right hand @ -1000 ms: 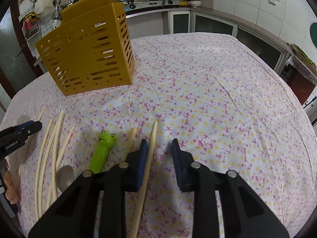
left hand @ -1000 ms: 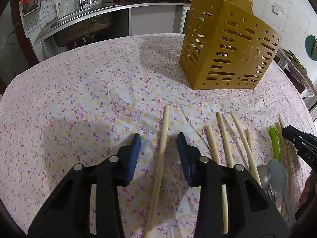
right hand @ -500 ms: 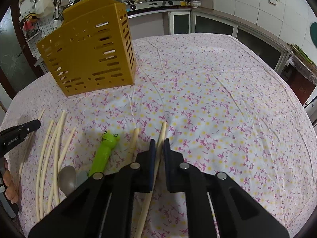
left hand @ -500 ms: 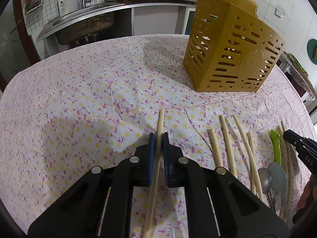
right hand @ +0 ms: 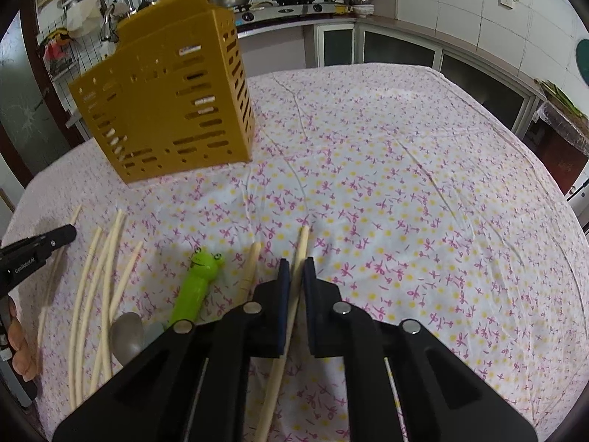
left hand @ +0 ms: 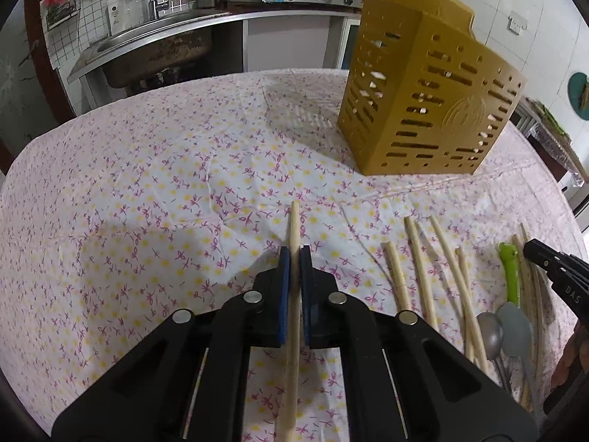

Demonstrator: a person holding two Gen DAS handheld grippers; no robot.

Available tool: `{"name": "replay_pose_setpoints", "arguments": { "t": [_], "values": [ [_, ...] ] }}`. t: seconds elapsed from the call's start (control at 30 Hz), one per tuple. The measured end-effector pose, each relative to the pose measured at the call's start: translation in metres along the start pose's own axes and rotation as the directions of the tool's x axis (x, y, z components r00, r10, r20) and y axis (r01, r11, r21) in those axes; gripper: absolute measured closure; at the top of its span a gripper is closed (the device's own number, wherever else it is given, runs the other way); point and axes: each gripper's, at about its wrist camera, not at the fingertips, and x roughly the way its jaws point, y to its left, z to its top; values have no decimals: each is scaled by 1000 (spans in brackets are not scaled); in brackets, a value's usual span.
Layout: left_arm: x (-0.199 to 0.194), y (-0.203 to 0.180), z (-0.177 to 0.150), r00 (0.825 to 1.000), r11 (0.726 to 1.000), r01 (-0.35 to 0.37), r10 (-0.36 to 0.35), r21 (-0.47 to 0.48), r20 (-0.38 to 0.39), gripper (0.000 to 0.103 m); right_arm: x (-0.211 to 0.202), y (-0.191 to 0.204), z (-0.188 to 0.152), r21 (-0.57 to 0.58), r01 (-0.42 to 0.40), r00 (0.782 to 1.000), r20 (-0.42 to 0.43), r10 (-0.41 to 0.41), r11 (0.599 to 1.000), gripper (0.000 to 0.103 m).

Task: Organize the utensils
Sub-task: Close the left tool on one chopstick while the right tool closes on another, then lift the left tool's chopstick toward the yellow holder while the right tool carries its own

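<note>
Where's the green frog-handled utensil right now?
In the right wrist view the green frog-handled utensil lies flat on the tablecloth, just left of the right gripper, with a loose chopstick between them and a metal spoon to its left.

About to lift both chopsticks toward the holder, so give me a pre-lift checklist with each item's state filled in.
1. Left gripper shut on its chopstick: ok, pads press both sides.
2. Right gripper shut on its chopstick: ok.
3. Each gripper holds one stick only: ok; the neighbouring stick lies outside the right pads.
4. Holder upright on the table: ok.
5. Holder's top opening free: cannot tell, neither view looks into it.
6. Remaining utensils out of the way: ok; loose chopsticks, frog-handled utensil and spoon lie between the grippers, apart from both.
</note>
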Motion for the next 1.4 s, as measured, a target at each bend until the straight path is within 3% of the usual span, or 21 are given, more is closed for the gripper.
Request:
{"name": "replay_pose_setpoints", "arguments": {
  "t": [0.37, 0.87, 1.4],
  "values": [
    [-17, 0, 1, 999, 1000, 22, -22, -8, 40, 99, -13, -3, 3, 20, -43, 998, 56, 42, 999, 95],
    [-26, 2, 0, 998, 999, 29, -27, -27, 51, 99, -15, -6, 2, 34, -70, 996, 58, 68, 997, 96],
    [-89, -7, 4, 986, 998, 49, -42, -43, 163, 99, -64, -6, 12, 14, -123, 975, 189, 118, 992, 97]
  ]
}}
